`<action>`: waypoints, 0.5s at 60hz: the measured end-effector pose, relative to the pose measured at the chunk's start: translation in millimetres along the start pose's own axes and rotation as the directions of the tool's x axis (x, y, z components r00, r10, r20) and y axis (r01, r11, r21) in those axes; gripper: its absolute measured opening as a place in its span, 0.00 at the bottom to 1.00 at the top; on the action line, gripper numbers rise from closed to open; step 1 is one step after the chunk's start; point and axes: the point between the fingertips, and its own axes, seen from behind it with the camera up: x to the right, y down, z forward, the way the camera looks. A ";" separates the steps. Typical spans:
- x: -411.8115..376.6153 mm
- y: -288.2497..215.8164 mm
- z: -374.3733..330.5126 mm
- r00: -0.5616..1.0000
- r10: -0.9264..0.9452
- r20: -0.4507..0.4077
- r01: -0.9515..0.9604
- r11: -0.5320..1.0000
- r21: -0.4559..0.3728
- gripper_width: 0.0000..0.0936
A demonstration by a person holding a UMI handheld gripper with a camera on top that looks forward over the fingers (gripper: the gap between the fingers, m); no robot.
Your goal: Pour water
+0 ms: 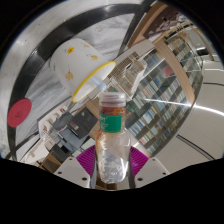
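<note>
Surroundings are tilting steeply across the gripper view. Farthest left, a red round disc [19,114] is showing on a pale curved surface; just right of it, a white cup [76,66] with yellow markings is lying above and beyond the fingers. At centre, the gripper [113,162] is clamping a clear plastic bottle [112,140] with a green label and brownish cap, both purple pads [86,158] pressing its lower body. Farther right, shelving [160,100] is running behind the bottle.

Strong fisheye bending is seen toward the rim. Bright glare is thrown from 1 o'clock; far things are blurred.
</note>
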 end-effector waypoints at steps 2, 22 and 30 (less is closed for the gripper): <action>-5.6 -0.2 0.3 1.000 0.003 0.005 -0.003 1.000 0.001 0.47; 69.9 64.3 -19.4 0.599 0.798 -0.066 -0.800 0.600 -0.018 0.47; 79.2 87.8 -31.0 0.044 0.998 -0.039 -0.998 0.042 -0.045 0.47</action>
